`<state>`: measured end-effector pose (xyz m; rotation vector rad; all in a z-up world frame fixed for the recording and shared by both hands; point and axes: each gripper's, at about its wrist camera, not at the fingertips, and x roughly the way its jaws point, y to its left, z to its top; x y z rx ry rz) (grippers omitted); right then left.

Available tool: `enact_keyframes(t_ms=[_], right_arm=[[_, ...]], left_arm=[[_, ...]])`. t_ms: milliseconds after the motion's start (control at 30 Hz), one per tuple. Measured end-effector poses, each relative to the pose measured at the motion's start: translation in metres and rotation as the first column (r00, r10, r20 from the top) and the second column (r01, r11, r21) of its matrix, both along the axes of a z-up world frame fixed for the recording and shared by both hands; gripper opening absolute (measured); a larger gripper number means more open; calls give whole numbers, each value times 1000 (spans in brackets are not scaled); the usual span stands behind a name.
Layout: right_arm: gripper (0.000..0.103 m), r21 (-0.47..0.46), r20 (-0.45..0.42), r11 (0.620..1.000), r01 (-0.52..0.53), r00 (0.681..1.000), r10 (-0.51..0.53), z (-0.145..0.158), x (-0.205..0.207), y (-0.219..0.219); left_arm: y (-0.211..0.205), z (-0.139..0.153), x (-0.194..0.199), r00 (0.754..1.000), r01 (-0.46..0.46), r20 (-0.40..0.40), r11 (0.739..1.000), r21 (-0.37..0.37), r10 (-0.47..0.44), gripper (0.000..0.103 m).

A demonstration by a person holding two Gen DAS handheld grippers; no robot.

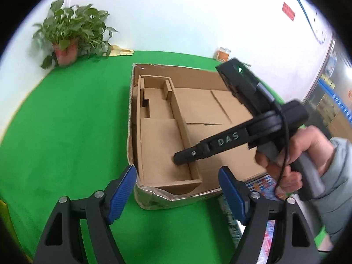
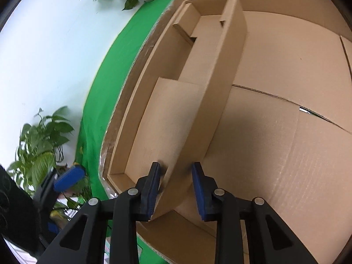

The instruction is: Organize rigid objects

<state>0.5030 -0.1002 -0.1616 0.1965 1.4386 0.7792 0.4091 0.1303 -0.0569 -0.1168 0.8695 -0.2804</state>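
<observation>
Risk noted first: insert (image 2: 198, 83) wall caught only near its end, so likely to buckle, tear or pivot if pulled hard or off-axis; thin corrugated card, lightly seated in the box (image 2: 286, 154), could also drag the box across the green surface (image 1: 66, 121), with nothing bracing it. Right claw (image 2: 176, 189) partly closed, straddling the wall; left pad touching the card, right pad standing just off it, so grip not yet firm. Slippage probable if lifted before both pads bear. Insert lying along the left side of the box, tilted in the right wrist view, its near end between the pads. Left claw (image 1: 178, 189) wide open, holding nothing, hovering over the near edge of the surface just before the box's near wall; no help to steady the box from there. Box sitting mid-surface; plant (image 1: 70, 33) at the far left corner, well apart.
</observation>
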Motion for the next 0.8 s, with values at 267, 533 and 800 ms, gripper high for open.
enact_keyframes(t_ms=[267,533,800], right_arm=[[82,87,44,989,119,991,-123,25,-4,-47],[85,-201,461,863,464,822,-335,107,-102,-197],[85,-211,515,853,477,796,-318,104,-179,-207]], left_arm=[[4,1,1,997,-81,15,996,24,81,77],[22,-29,29,977,-192,-79,979,63,196,77],[25,-48,40,958,-222,-187,975,4,219,17]])
